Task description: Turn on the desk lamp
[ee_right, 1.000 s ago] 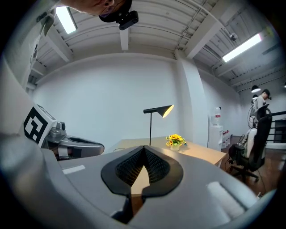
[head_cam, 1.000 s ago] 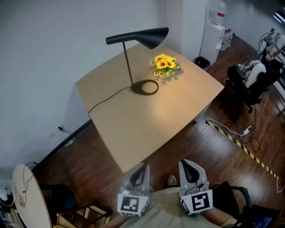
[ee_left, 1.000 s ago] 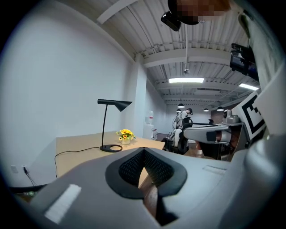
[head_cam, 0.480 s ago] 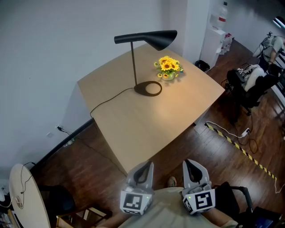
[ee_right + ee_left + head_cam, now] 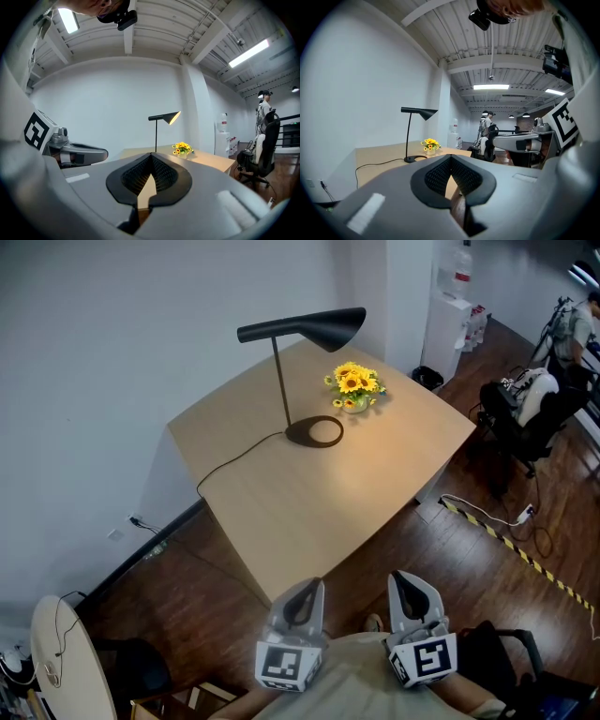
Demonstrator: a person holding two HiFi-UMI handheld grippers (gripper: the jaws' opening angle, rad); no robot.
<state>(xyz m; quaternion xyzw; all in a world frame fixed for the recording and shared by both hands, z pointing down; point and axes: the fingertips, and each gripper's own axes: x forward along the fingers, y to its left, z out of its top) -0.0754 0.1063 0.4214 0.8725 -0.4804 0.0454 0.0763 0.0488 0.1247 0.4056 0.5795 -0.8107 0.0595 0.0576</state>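
Note:
A black desk lamp (image 5: pixel 281 381) stands at the far side of the wooden table (image 5: pixel 281 512), with its ring base (image 5: pixel 314 431) beside a small pot of sunflowers (image 5: pixel 353 382). Warm light falls on the tabletop under the cone shade (image 5: pixel 314 325), and the shade's mouth glows in the right gripper view, on the lamp (image 5: pixel 165 117). A black cord (image 5: pixel 234 462) runs from the base off the table's left edge. My left gripper (image 5: pixel 302 592) and right gripper (image 5: pixel 406 585) are both shut and empty. They are held low near my body, short of the table's near corner. The lamp (image 5: pixel 415 112) also shows far beyond the left gripper (image 5: pixel 450 157).
An office chair (image 5: pixel 525 409) with things on it stands at the right, and a yellow-black floor strip (image 5: pixel 506 545) runs below it. A water dispenser (image 5: pixel 455 306) and a small bin (image 5: pixel 427 376) are behind the table. A round white table (image 5: pixel 66 662) is at the lower left.
The head view has shifted slightly, so the table and lamp sit a little to the right in the frame. Both grippers stay shut in the same place.

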